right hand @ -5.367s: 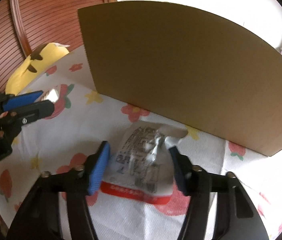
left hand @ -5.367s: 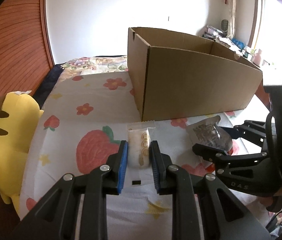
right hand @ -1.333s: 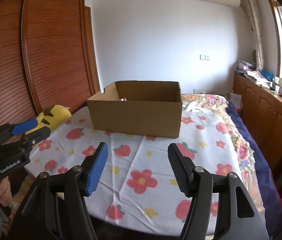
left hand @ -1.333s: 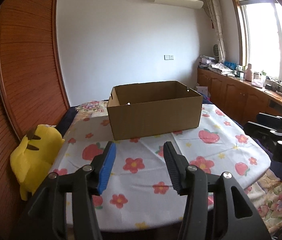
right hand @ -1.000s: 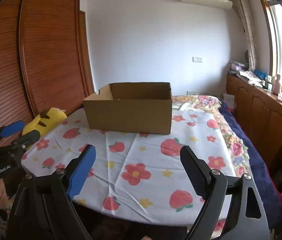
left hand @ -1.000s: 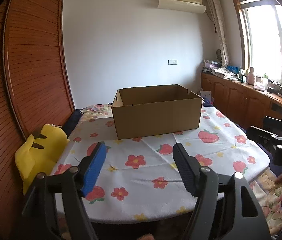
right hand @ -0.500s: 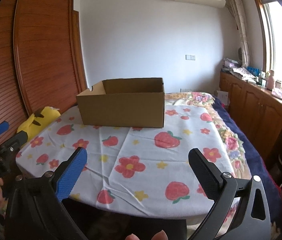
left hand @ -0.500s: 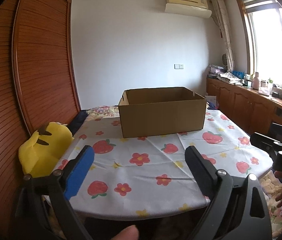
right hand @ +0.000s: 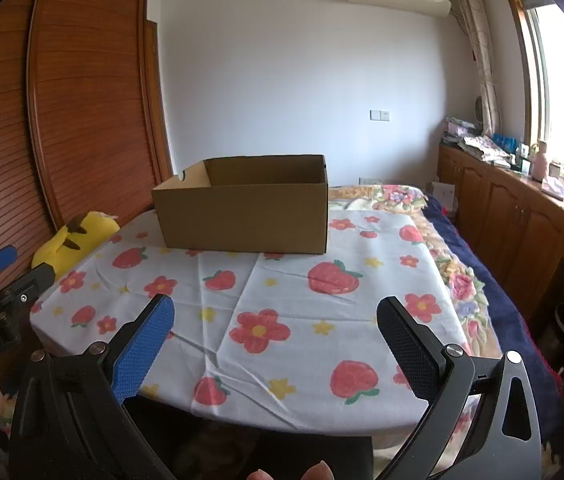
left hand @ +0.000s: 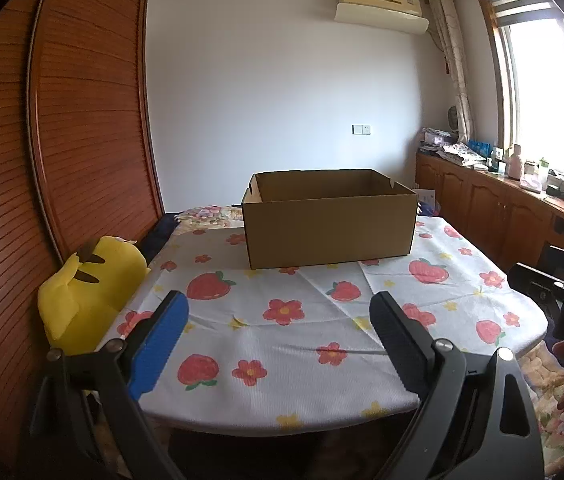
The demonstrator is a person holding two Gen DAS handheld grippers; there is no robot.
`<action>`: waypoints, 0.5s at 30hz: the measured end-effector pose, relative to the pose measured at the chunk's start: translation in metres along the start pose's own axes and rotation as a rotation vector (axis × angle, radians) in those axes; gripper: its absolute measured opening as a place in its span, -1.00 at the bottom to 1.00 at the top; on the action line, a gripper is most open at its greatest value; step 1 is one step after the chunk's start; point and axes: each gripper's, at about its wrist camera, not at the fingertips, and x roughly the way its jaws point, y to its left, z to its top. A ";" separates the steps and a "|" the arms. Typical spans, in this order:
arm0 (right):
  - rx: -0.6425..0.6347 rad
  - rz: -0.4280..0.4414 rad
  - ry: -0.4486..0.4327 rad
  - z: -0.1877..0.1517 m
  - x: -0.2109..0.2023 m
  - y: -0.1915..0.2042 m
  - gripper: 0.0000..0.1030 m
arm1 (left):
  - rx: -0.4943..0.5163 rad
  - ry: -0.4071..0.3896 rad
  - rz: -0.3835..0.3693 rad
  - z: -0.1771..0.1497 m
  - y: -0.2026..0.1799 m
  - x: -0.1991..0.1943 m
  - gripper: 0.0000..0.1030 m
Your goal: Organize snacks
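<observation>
so the box [left hand: 330, 222] sits at the cloth's [left hand: 282, 344] far end; no snacks show outside it, so sorting looks done. your left tongs [left hand: 278, 338] and right tongs [right hand: 276, 346] hang wide and empty at the near edge, well apart from it.

A white wall [left hand: 266, 92] was seen at the back, with an air conditioner [left hand: 380, 8] mounted high on it and a switch plate [left hand: 361, 129] lower down. The left side was taken up by a slatted wooden wardrobe [left hand: 82, 128]. Daylight was let in through a window [left hand: 542, 96] on the right, above low wooden cabinets [left hand: 478, 208].
</observation>
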 end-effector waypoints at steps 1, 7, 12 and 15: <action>0.001 0.001 0.000 0.000 0.000 0.000 0.99 | 0.003 -0.001 0.002 0.000 0.000 0.000 0.81; -0.002 0.001 -0.002 0.000 0.000 0.000 0.99 | 0.001 0.000 -0.005 -0.001 0.000 -0.001 0.81; -0.004 -0.008 -0.003 -0.001 0.001 0.001 0.99 | 0.000 -0.002 -0.003 -0.001 0.000 -0.001 0.81; 0.000 -0.004 -0.005 -0.001 0.000 0.000 0.99 | 0.005 -0.002 -0.002 -0.001 0.000 -0.001 0.81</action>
